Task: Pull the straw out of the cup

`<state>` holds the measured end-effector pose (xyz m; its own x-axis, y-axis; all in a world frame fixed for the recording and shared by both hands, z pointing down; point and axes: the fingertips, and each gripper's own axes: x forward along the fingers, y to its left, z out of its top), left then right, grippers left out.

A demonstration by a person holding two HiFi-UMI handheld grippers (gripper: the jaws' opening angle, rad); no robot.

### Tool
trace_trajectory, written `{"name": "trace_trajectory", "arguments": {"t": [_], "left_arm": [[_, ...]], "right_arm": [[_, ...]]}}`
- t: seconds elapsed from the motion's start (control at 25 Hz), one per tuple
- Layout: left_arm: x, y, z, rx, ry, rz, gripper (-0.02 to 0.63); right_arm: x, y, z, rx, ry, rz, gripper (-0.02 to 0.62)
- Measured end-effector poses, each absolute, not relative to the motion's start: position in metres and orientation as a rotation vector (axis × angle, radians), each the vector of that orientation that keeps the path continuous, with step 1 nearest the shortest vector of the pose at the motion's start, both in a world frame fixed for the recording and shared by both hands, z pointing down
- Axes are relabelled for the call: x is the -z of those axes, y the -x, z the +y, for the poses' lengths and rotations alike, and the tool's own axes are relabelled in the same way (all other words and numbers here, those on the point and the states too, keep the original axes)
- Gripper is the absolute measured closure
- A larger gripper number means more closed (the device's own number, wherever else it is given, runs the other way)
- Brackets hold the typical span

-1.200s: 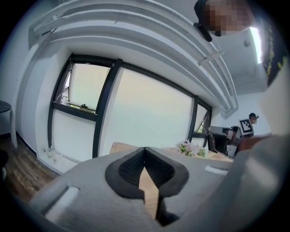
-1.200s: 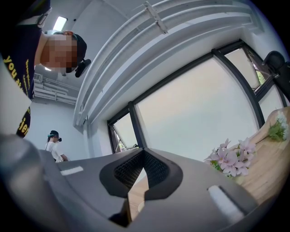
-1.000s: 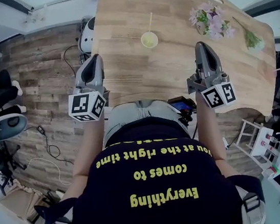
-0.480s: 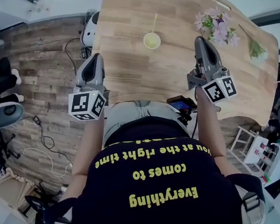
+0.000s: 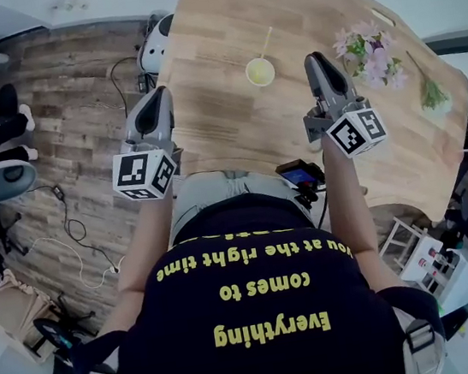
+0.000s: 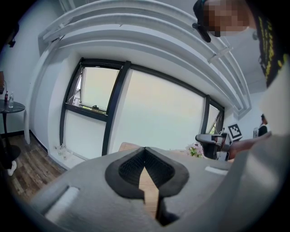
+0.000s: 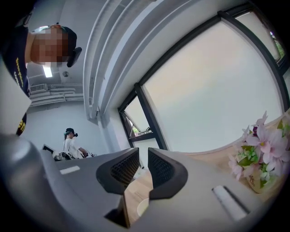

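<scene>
Two grippers, only one doing anything rn. My left gripper point(image 5: 155, 99) hasn't rly budged. It's parked over the near edge of the table point(image 5: 226, 131), jaws pressed together, nothing in them. The cup point(image 5: 260, 71) sits ahead of it and off to its right, w/ the straw point(image 5: 266, 43) still in it, leaning away from me.

My right gripper point(image 5: 317, 61) is the news. Vs a sec ago it's slid fwd and in toward the cup, which is now to the left of its tips and a touch ahead, near but not touching. Its jaws have just been opening and are now partway spread, w/ only tabletop showing btwn them. So imo I'm lining up for the straw, no pull yet.

Both are held roughly level, the right one angled slightly inward. Flowers point(image 5: 365, 42) are off to its right.
</scene>
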<state>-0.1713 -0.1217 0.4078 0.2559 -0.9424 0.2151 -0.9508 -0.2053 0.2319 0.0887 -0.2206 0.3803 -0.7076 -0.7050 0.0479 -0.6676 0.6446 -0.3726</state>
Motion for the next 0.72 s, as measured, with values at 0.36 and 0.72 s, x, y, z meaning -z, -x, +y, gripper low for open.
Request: {"name": "trace_trajectory", "arguments": {"t": [0.36,0.72], "left_arm": [[-0.414,0.179,-0.126,-0.055,-2.199,-1.754,0.605],[-0.421,0.18,-0.128,-0.071,-2.178,-1.762,0.604]], "right_arm": [[-0.418,-0.055,-0.244,0.611,1.111,2.877,0.482],[-0.459,-0.036,-0.259,0.655,1.108,2.971,0.453]]}}
